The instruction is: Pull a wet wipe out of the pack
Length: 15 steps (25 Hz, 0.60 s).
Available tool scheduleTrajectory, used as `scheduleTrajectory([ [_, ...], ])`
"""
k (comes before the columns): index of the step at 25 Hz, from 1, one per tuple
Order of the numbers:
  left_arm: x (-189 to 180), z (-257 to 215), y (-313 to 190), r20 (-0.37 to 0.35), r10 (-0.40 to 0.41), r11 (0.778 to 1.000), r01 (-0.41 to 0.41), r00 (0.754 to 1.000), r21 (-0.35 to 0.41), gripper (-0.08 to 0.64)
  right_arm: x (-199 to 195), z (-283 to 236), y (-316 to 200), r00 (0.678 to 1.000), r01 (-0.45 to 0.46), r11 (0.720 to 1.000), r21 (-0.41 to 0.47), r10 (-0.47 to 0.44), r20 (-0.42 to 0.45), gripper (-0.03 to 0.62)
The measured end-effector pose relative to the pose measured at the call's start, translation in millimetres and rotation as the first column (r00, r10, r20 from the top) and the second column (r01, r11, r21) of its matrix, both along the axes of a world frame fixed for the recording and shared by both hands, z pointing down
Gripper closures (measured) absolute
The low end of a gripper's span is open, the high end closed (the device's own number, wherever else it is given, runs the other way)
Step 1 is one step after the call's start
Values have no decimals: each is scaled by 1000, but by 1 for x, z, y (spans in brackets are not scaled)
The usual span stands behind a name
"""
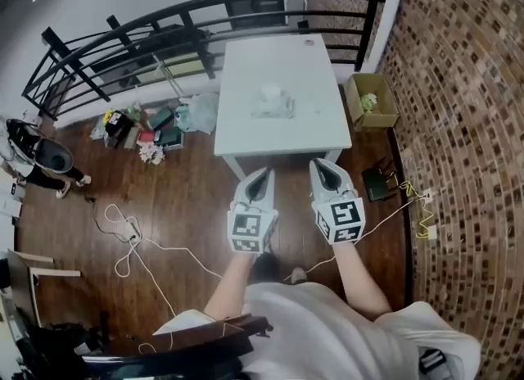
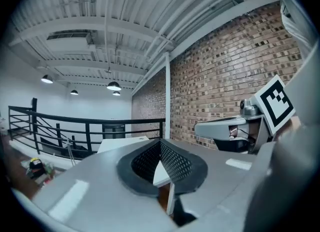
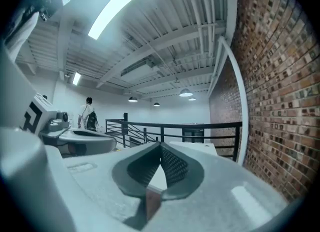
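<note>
The wet wipe pack [image 1: 273, 102] lies in the middle of the white table [image 1: 270, 51], with a white wipe standing up from its top. Both grippers hover over the wooden floor, short of the table's near edge and well away from the pack. My left gripper [image 1: 264, 174] points at the table with its jaws shut and nothing between them [image 2: 161, 142]. My right gripper [image 1: 320, 165] is beside it, also shut and empty [image 3: 160, 146]. Each gripper view shows the other gripper at its side and the table top far ahead; the pack is too small to make out there.
A cardboard box [image 1: 370, 101] stands right of the table, against the brick wall [image 1: 458, 124]. A black railing [image 1: 164, 30] runs behind the table. Bags and clutter [image 1: 147, 128] lie left of it, cables [image 1: 131, 235] cross the floor, and a person [image 3: 89, 116] stands far off.
</note>
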<state>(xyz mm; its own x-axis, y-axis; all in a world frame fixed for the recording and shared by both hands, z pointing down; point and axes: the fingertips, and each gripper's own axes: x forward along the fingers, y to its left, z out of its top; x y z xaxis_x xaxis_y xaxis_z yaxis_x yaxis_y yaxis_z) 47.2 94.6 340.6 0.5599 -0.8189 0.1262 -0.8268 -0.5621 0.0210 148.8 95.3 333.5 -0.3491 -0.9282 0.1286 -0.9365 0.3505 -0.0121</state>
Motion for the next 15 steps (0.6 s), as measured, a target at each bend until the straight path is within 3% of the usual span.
scheduleTrajectory([
  [5,-19,-27,28,-20,-42,999,42,999,25,546,-17,-29,38,1000,13,999,35,-12,-25,600],
  [10,-32,-43,44,-13,1,997,0,1000,78,546,-50,-41,64,1000,13,998,63,-13,-2,600],
  [15,-43,-38,55,-18,29,998,-27,999,56,546,-87,-50,77,999,48,996,71,-48,-1,600],
])
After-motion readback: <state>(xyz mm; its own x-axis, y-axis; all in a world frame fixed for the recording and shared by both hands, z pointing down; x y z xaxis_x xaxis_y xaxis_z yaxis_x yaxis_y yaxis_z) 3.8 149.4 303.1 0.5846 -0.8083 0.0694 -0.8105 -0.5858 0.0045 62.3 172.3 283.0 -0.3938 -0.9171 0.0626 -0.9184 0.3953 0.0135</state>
